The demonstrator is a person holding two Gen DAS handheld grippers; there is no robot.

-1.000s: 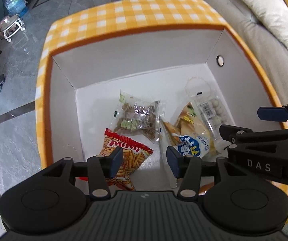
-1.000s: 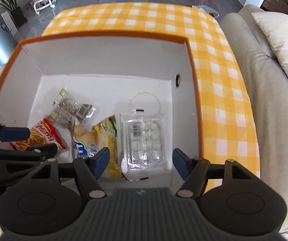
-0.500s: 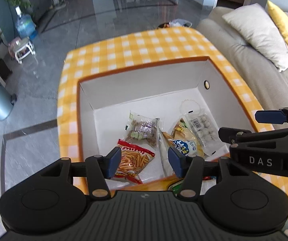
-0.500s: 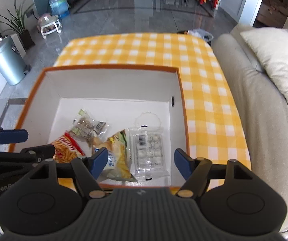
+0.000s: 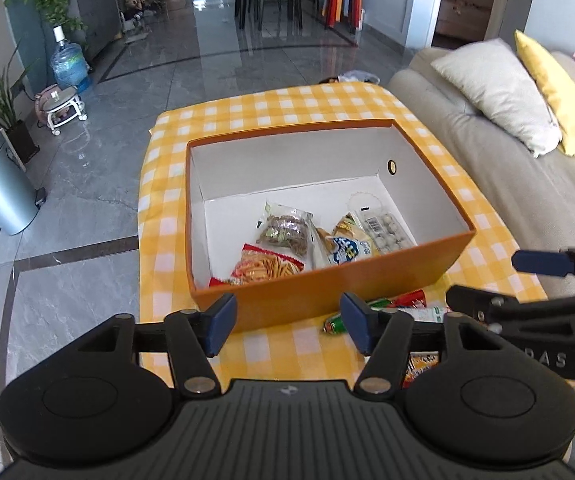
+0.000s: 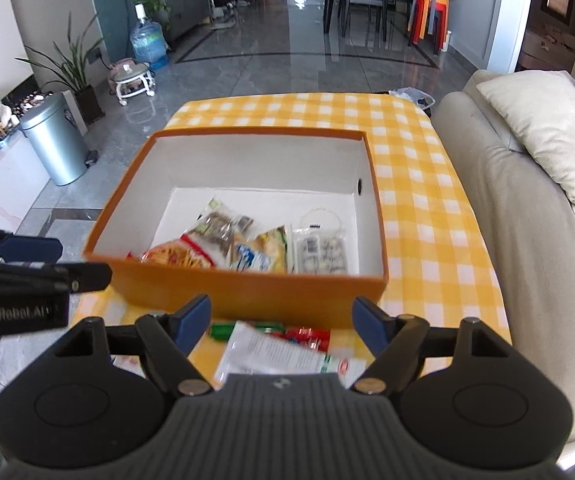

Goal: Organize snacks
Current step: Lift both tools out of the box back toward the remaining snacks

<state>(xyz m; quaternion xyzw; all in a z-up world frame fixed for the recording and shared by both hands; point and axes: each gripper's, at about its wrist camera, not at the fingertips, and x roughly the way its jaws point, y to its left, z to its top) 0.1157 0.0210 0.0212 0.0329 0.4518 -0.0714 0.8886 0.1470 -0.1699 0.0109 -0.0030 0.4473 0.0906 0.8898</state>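
An orange box (image 5: pixel 327 292) (image 6: pixel 247 296) with a white inside stands on the yellow checked table. In it lie a red bag of sticks (image 5: pixel 265 266) (image 6: pixel 177 256), a clear bag of brown snacks (image 5: pixel 285 230), a yellow-and-blue bag (image 5: pixel 343 246) (image 6: pixel 261 254) and a clear tray of white balls (image 5: pixel 383 232) (image 6: pixel 323 254). Loose packets (image 5: pixel 399 308) (image 6: pixel 271 346) lie on the cloth in front of the box. My left gripper (image 5: pixel 287 322) and right gripper (image 6: pixel 281 322) hover over the near side, jaws opening, nothing between them.
A beige sofa (image 6: pixel 527 220) with a white cushion (image 5: pixel 495 92) runs along the table's right side. Grey tiled floor lies to the left, with a metal bin (image 6: pixel 53 144), a water bottle (image 5: pixel 69 64) and potted plants. Chairs and stools stand far behind.
Both grippers have pulled back and risen from inside the box to its near side. Their jaws have widened. The loose packets in front of the box have come into view.
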